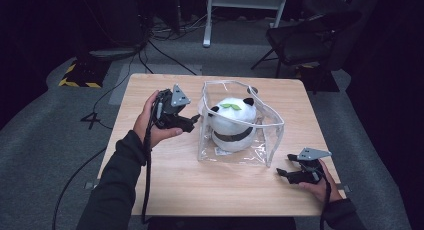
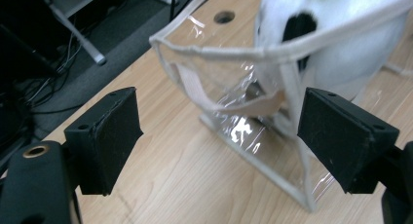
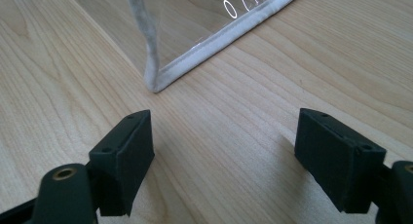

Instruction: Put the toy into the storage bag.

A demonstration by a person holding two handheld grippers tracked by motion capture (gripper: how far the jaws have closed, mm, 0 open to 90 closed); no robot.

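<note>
clear bag [image 1: 240,124] standing mid-table [image 1: 165,190], toy panda [image 1: 231,122] inside — left gripper [image 1: 196,121] at its left wall, jaws apart, empty. right gripper [image 1: 281,173] near the table's right edge, jaws wide, bare wood between. panda's top cropped in the left gripper view.

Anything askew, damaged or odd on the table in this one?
Nothing stands out. The clear bag stands upright on the table with the panda toy inside. The left tongs are open at its left side; the right tongs are open near its front right corner.
</note>
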